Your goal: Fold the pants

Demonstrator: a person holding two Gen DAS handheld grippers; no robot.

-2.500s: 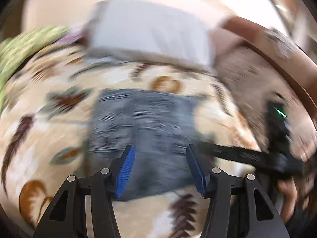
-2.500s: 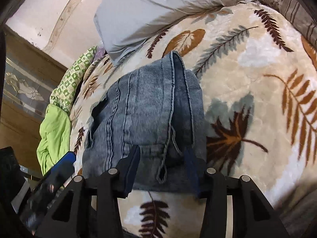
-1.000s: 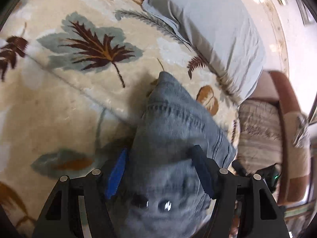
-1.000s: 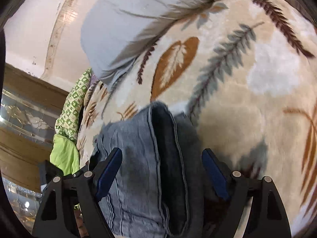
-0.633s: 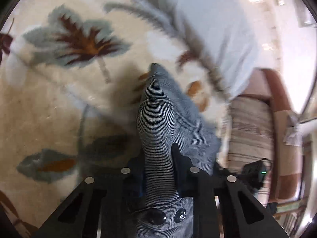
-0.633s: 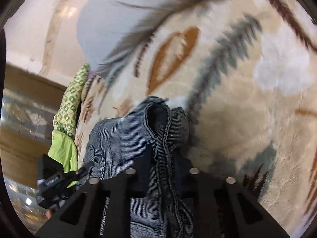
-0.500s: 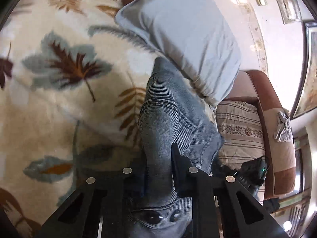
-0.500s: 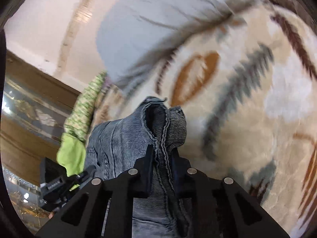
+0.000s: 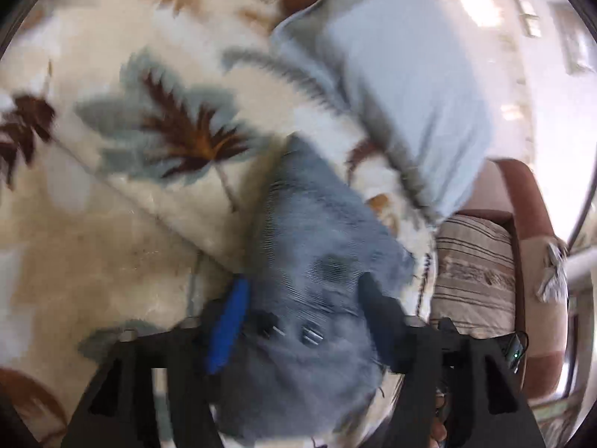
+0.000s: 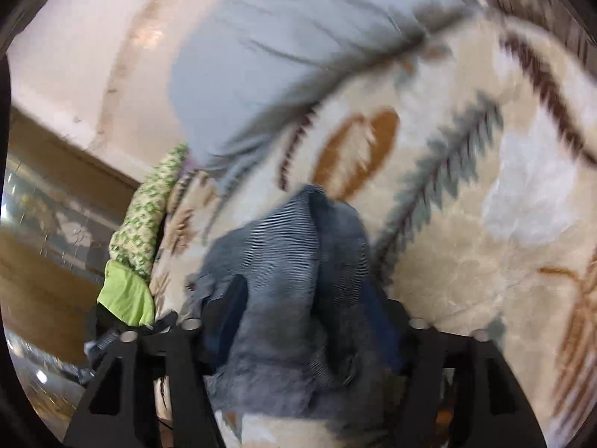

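Observation:
The folded blue denim pants lie on a cream bedspread with leaf prints. My left gripper is open, its jaws spread on either side of one end of the bundle, where two buttons show. My right gripper is open too, its jaws straddling the other end of the pants. Both views are blurred by motion.
A pale blue pillow lies just beyond the pants, also in the right wrist view. A striped cushion and brown chair sit to the right. Green cloths hang at the bed's left edge beside a wooden cabinet.
Half a second ago both grippers were shut on the pants and held them lifted. Now both have opened and the pants rest on the bedspread.

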